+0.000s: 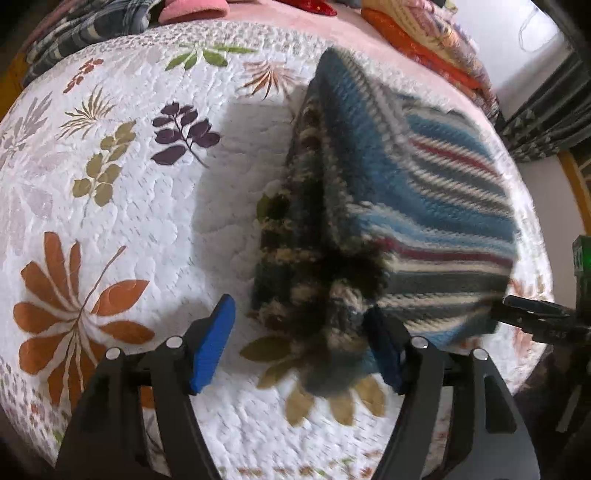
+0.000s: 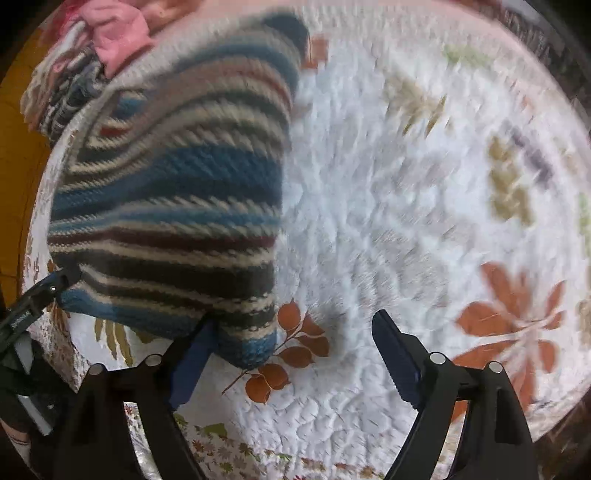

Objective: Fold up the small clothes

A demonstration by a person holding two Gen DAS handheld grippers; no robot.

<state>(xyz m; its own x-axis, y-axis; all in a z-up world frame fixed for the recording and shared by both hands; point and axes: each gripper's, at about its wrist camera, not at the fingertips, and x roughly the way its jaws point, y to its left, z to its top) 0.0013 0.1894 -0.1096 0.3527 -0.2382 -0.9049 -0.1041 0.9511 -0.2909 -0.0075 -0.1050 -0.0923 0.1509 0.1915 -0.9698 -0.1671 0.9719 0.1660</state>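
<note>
A striped knit [image 1: 424, 206] of thick, ribbed wool lies on a quilt [image 1: 147, 221], filling the left wrist view from 12 to 4 o'clock. Its bands run blue, cream, grey and dark red. The left edge is folded over and shows a fuzzier, mottled underside in dark brown and cream. A frayed dark tuft hangs off its near corner at about 6 o'clock.

The left gripper [image 1: 299, 350] has its jaws spread wide. The blue rubbery pads [image 1: 212, 343] are well apart: one stands clear over the quilt, the other sits against the near hem of the knit, and nothing is pinched between them.

In the right wrist view the knit [image 2: 173, 206] bulges at 9 to 11 o'clock, and the picture is blurred. The right gripper [image 2: 291, 354] is likewise wide open. Its left pad is tucked under the knit's lower corner and its right pad is over bare quilt.

The quilt is white and puffy, stitched in pebble-like swirls and printed with flat leaf sprays in rust, olive and purple. At 12 o'clock lie a pink cloth [image 1: 195, 9] and, further right, folded orange fabrics [image 1: 424, 33].
</note>
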